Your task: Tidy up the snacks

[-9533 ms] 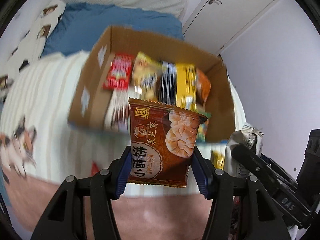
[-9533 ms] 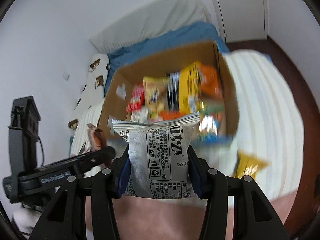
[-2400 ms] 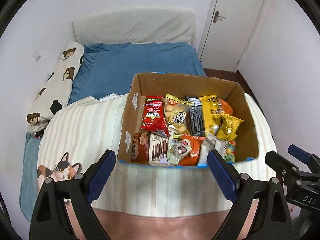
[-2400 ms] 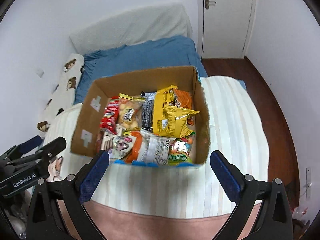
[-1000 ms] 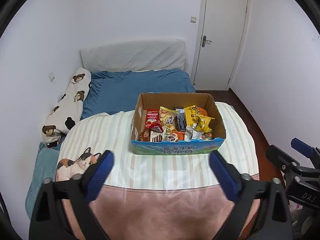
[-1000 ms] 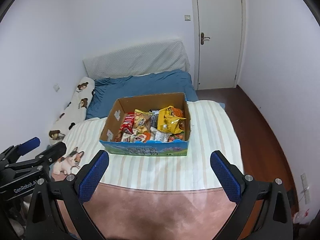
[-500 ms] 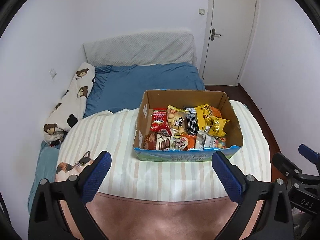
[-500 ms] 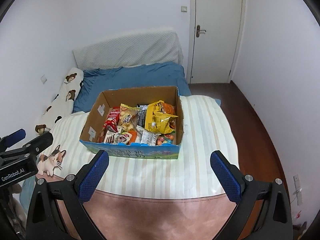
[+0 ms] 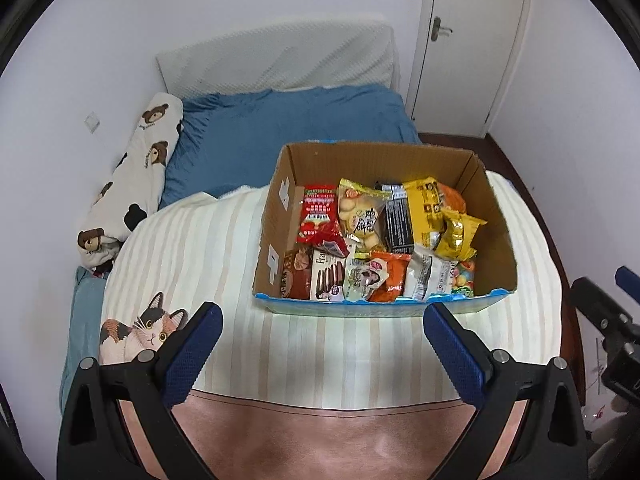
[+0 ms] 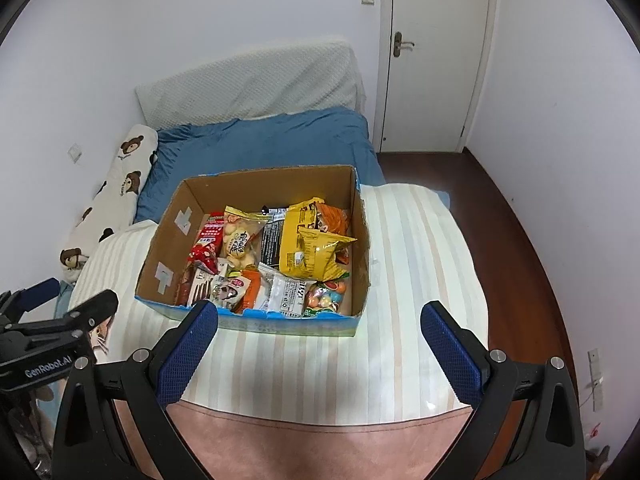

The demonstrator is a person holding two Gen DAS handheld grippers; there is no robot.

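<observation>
A cardboard box (image 9: 280, 216) (image 10: 164, 240) with a blue front edge sits on the striped blanket, packed with several snack bags. Among them are a red packet (image 9: 318, 216), a yellow bag (image 9: 456, 232) (image 10: 312, 252) and a white bag (image 9: 430, 272) (image 10: 286, 290). My left gripper (image 9: 320, 344) hangs open over the blanket in front of the box, holding nothing. My right gripper (image 10: 320, 340) is open too, just before the box's front edge, with empty blue pads (image 10: 188, 352).
A striped blanket (image 9: 192, 248) with a cat print (image 9: 140, 328) covers the bed's near half, pink at its front edge. Behind lie a blue sheet (image 9: 280, 124), a bear-print pillow (image 9: 132, 176) and a white headboard cushion. A closed door (image 10: 432, 52) and dark floor are on the right.
Both grippers have let go of their snack bags, which now lie in the box. After pulling far back, both cameras have moved in slightly closer to the box again.
</observation>
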